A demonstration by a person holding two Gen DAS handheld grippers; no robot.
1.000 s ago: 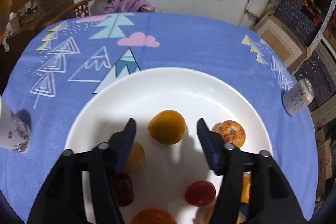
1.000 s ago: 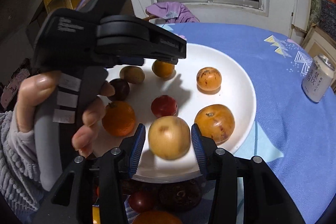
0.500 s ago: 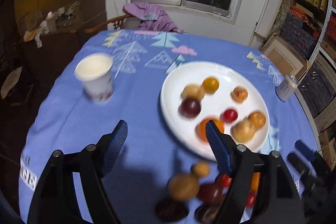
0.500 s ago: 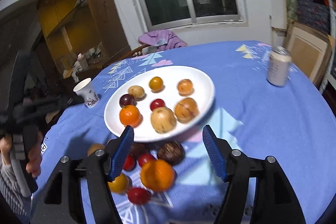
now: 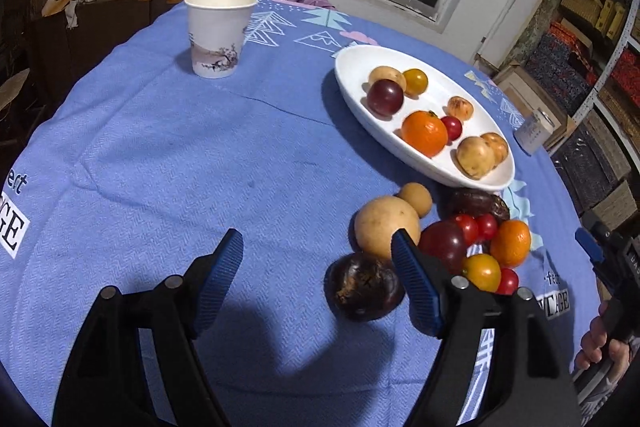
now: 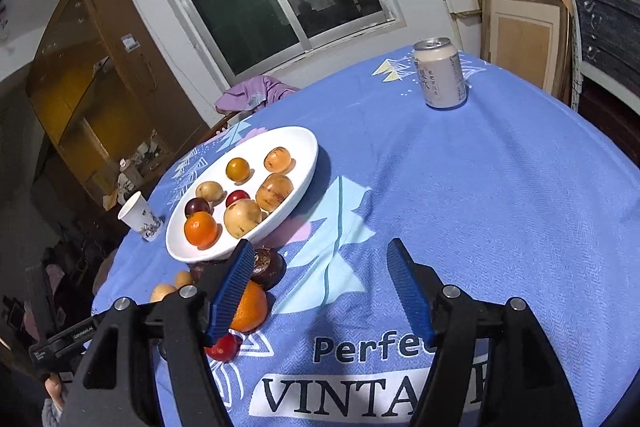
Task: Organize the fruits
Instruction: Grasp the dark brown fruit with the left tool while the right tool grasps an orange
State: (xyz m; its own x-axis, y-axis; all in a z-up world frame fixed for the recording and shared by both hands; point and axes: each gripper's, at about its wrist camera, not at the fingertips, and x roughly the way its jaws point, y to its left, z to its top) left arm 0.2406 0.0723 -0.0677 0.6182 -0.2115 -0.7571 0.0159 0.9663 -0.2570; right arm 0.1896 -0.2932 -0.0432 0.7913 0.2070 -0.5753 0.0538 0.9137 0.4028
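Surveying surroundings: we see a cup [image 5: 219,34] far left and a can [image 6: 440,74] far right, both well apart from the plate [image 5: 352,75].
Fruits: eight on the plate; a loose pile [image 5: 436,239] just beside its near rim.
Left gripper [image 5: 318,279]: released, empty, above bare cloth [image 5: 180,155].
Right gripper [image 6: 320,291]: released, empty.
Hidden: right finger [image 5: 416,287] covers part of the pile.
Open room: bare cloth left and right.
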